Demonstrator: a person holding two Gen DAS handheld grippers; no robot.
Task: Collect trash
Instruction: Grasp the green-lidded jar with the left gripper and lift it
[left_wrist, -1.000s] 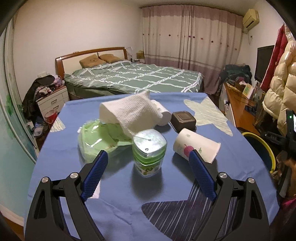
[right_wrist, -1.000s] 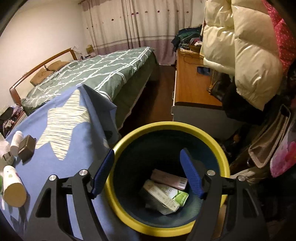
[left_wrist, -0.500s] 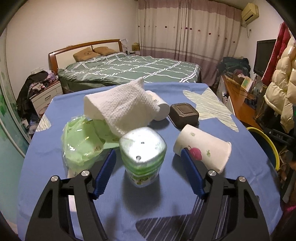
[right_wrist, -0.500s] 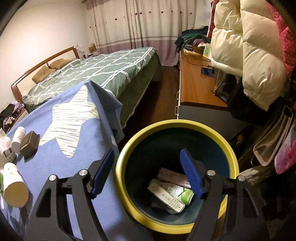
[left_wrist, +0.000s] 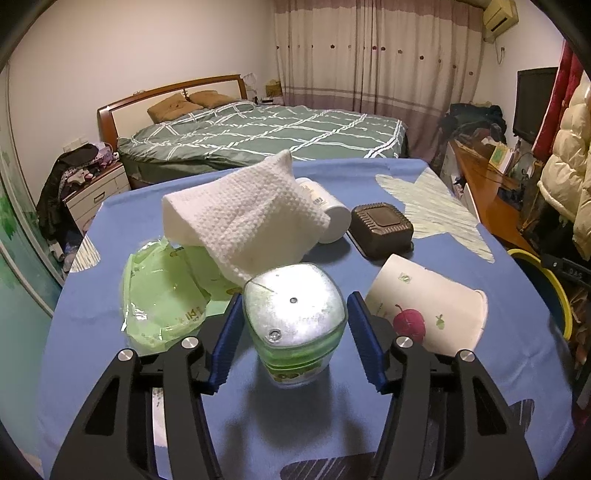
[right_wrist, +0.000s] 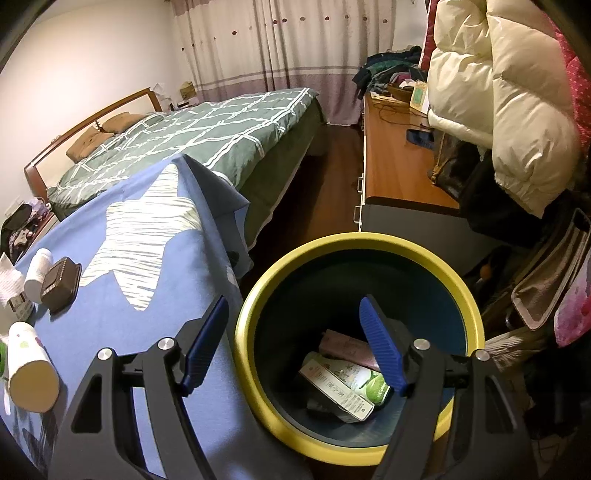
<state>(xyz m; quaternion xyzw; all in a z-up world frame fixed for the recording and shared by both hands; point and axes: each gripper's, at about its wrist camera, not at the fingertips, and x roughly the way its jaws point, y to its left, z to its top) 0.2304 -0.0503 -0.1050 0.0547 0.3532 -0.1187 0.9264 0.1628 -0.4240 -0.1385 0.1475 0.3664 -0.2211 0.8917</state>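
Jaws closing round jar (left_wrist: 294, 320), base hidden

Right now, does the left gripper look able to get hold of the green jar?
Probably yes. The left gripper already straddles the green jar, its jaws have just been closing on it, and nothing lies between pads and jar. The white cloth and paper cup sit clear of the pads.

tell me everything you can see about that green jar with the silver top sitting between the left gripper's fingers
The green jar is a small clear container with rounded-square sides, a green tint, a printed label low on its body and a silvery foil-like top with small dots. It stands upright on the blue tablecloth, between the blue pads of the left gripper, whose jaws have just been closing; narrow gaps still show on both sides. Behind it lie a white towel and a green plastic wrapper; contact is unclear.
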